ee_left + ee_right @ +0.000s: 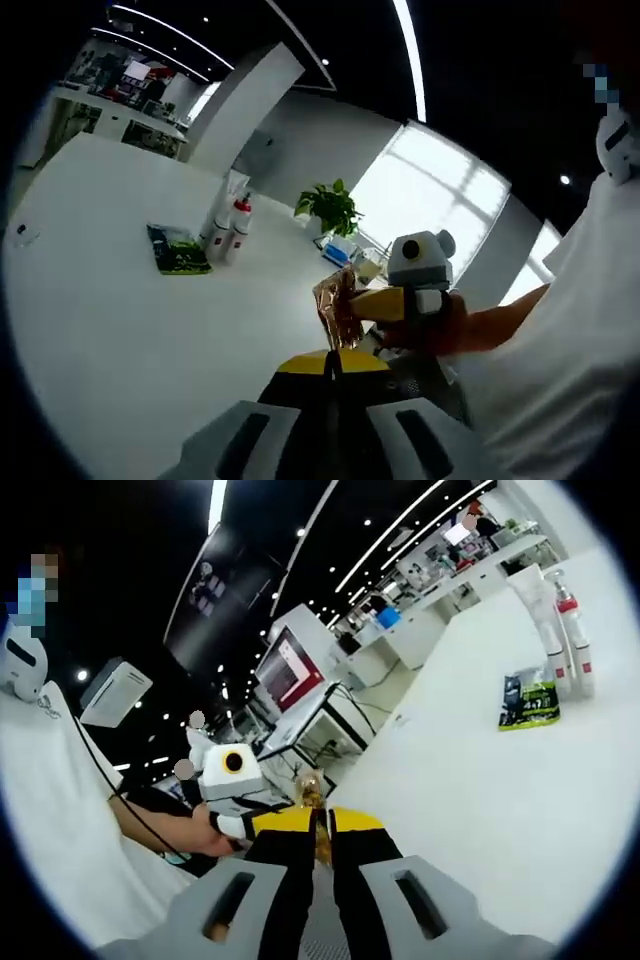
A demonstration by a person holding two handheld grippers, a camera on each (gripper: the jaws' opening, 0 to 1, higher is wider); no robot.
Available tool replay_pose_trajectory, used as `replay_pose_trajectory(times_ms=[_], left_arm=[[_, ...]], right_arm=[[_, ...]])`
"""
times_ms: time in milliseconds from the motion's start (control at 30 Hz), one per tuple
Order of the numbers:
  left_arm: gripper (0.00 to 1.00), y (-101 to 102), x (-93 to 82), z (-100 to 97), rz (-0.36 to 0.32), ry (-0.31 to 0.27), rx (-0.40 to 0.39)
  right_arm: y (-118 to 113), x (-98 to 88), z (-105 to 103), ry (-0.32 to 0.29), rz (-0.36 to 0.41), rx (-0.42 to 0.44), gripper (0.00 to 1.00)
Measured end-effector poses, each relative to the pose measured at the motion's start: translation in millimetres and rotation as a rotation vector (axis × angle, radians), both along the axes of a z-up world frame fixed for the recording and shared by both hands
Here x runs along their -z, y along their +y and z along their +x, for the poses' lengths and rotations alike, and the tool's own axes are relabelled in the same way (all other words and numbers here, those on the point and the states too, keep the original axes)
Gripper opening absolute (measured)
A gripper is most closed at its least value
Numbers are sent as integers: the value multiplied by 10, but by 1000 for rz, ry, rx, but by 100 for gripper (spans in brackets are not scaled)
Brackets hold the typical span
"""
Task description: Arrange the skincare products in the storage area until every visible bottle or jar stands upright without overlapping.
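Note:
A crinkled golden-brown packet (pixel 336 305) hangs in the air above the white table (pixel 120 330). My left gripper (pixel 335 358) has its yellow-tipped jaws pressed together at the packet's lower edge. My right gripper (pixel 372 303) comes in from the right, held in a hand, and pinches the packet's side. In the right gripper view a strip of the packet (pixel 318 810) sits between the shut jaws of my right gripper (pixel 318 828), and my left gripper (pixel 285 822) reaches it from the left. Two white bottles with red caps (pixel 232 225) stand upright far off, beside a green-black sachet (pixel 178 250) lying flat.
A potted plant (pixel 330 207) and small items stand at the table's far edge. In the right gripper view a white tube (pixel 535 610) and a red-capped bottle (pixel 575 630) stand behind the sachet (pixel 528 700). A person in a white shirt (pixel 560 350) is close on the right.

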State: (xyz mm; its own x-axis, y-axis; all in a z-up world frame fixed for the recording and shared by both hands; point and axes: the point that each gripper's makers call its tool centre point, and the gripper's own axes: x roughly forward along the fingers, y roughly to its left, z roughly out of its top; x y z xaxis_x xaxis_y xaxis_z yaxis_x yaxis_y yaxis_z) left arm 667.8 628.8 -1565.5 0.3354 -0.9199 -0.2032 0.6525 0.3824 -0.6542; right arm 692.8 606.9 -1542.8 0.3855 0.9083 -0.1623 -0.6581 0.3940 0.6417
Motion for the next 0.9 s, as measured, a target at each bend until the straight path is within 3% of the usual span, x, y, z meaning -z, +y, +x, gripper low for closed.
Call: replay_pose_trajectory(times_ms=[267, 367, 533, 567, 700, 900], left_arm=[[0, -50, 80, -100, 6, 51, 54], [0, -76, 97, -142, 17, 57, 69], [4, -79, 121, -169, 50, 11, 75], [5, -89, 116, -174, 44, 12, 76], [6, -111, 113, -231, 34, 27, 103], [3, -106, 61, -274, 1, 46, 114]], right_arm=[[-15, -32, 13, -16, 13, 17, 11], [-10, -20, -22, -14, 7, 1, 4], [8, -47, -50, 13, 39, 1, 0], [-6, -71, -50, 38, 69, 7, 0], [-14, -158, -82, 31, 119, 1, 0], [-9, -162, -98, 16, 111, 5, 0]])
